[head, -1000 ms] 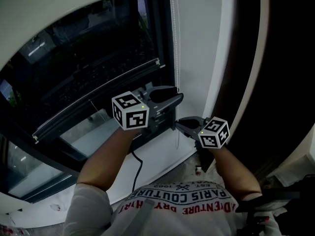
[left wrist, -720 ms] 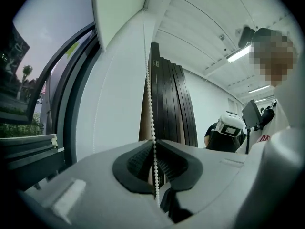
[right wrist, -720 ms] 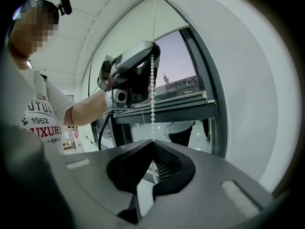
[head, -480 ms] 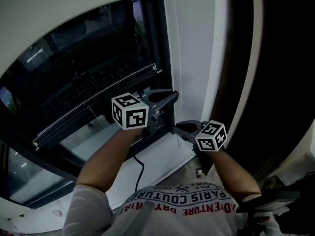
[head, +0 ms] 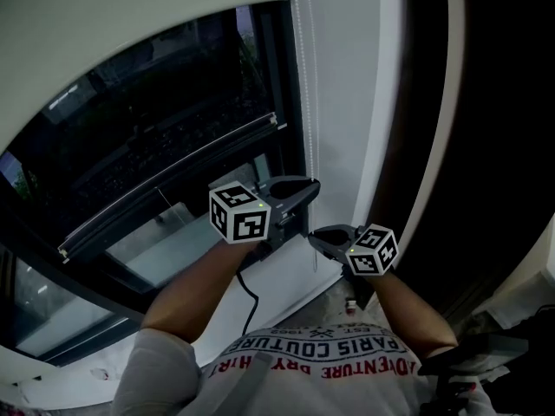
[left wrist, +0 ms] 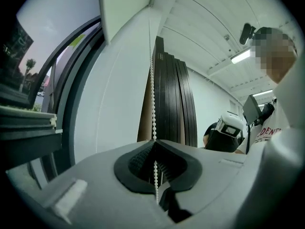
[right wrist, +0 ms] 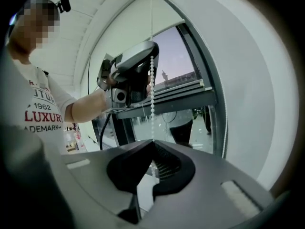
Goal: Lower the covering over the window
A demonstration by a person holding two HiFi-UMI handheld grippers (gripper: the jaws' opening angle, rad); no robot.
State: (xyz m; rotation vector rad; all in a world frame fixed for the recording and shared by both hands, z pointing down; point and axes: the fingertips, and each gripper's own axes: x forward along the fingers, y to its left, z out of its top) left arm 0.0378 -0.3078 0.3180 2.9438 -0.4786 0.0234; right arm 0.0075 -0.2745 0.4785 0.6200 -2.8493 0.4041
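A white roller blind [head: 130, 16] covers only the top of the dark window [head: 156, 120]. Its white bead chain [head: 303, 102] hangs down the window's right side. My left gripper [head: 299, 189] has just closed and is shut on the chain, which runs straight through its pads [left wrist: 155, 144]. My right gripper [head: 321, 235] sits just below it, shut on the same strand [right wrist: 152, 142]. In the right gripper view the bead chain [right wrist: 152, 89] drops from the left gripper [right wrist: 136, 63] into the right jaws. Above the left jaws, the chain [left wrist: 153, 94] rises taut.
A white wall strip [head: 347, 102] borders the chain on the right, then tall dark panels [head: 503, 146], also seen as a dark stack [left wrist: 174, 104]. A metal rail [head: 173, 176] crosses the glass. A black cable [head: 247, 297] hangs below the left gripper.
The left gripper's jaws went from wide open to shut on the chain. Both grippers then sank a little together, and the blind's lower edge shows slightly lower in view.
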